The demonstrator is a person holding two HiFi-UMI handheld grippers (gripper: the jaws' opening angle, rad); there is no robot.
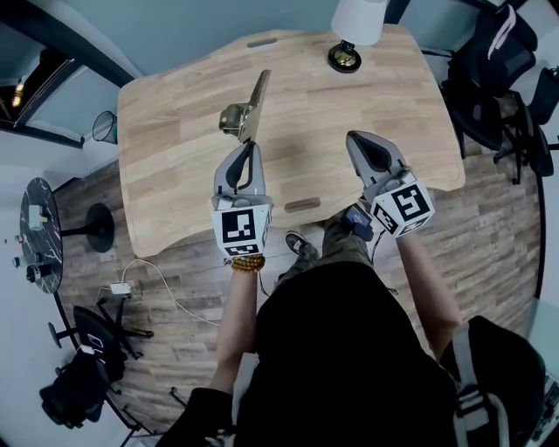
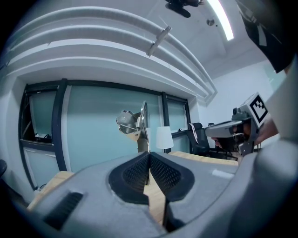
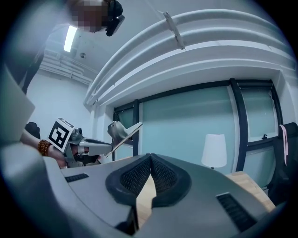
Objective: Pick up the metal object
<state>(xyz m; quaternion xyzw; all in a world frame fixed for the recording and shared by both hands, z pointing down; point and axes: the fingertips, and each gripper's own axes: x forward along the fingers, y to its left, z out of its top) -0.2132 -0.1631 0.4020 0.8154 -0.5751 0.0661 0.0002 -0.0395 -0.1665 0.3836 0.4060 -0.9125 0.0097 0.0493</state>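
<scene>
Head view, nearest first: a person in a dark top holds a hand-held gripper in each hand, and a beaded bracelet point(image 1: 247, 262) sits on the left wrist. The left hand-held gripper point(image 1: 248, 145) reaches out over the pale wooden surface point(image 1: 175, 140). Its jaws are pressed together on the lower edge of the metal object point(image 1: 248, 108), a flat plate with a folded, bracket-like part on one side. In the left gripper view the plate stands nearly upright from between the ribbed pads point(image 2: 160, 173), seen against the teal glass wall. The right gripper view shows the object off to the left, raised clear of the surface.

The right hand-held gripper point(image 1: 353, 138) hangs over the near right part of the surface, well apart from the object. Its jaws meet at the tips with nothing between them.

Farther off, a lamp point(image 1: 356, 24) with a white shade stands at the far edge of the surface. A dark office chair point(image 1: 489, 61) stands beyond the right corner.
</scene>
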